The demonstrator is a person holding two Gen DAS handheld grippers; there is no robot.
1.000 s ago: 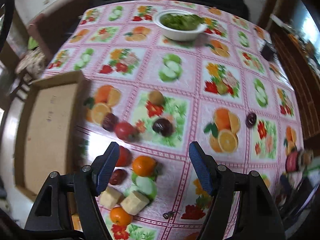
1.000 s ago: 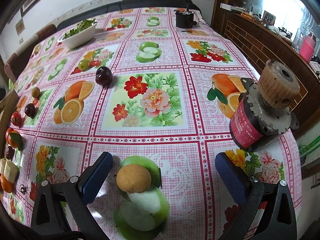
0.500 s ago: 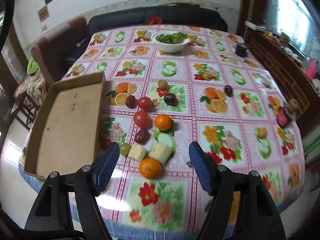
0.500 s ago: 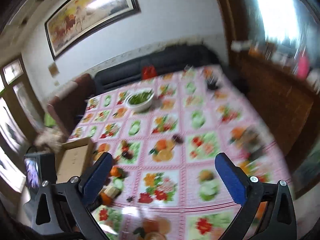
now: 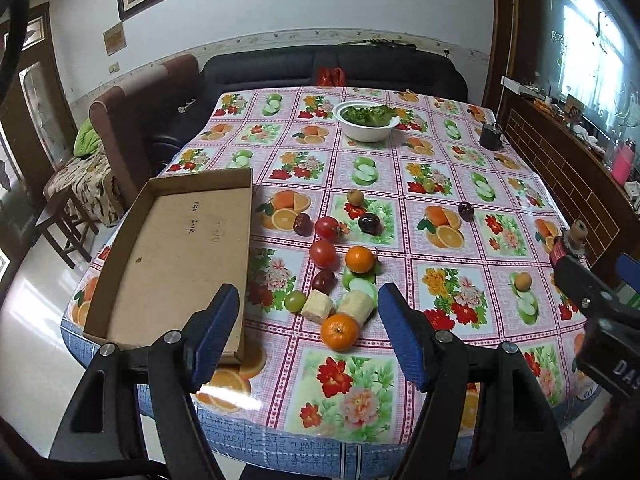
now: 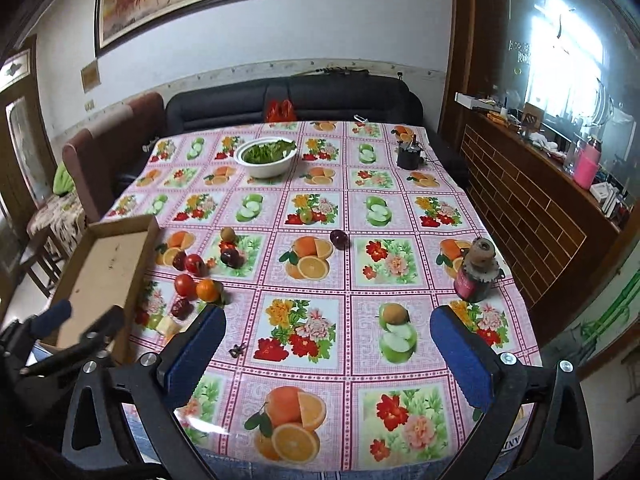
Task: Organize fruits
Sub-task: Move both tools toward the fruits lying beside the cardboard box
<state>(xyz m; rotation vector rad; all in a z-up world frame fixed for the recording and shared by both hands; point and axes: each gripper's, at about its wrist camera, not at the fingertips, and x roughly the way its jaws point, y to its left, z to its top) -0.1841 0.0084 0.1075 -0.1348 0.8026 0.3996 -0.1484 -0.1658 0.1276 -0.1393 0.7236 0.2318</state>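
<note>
Pulled well back from the table since a second before: left gripper and right gripper both spread wide, holding nothing. Ahead, beside the empty cardboard tray: near orange, tomatoes, pale chunks, grape. Far right of the tray, a lone brown fruit. Probably nothing sorted yet; whole spread now visible for choosing a first pick.

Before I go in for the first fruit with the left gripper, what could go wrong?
The near orange touches two pale chunks beside a grape; closing the open left gripper there may knock round pieces rolling. That orange sits near the table edge and could roll off. The box overhangs the edge; a hard drop may tip it.
</note>
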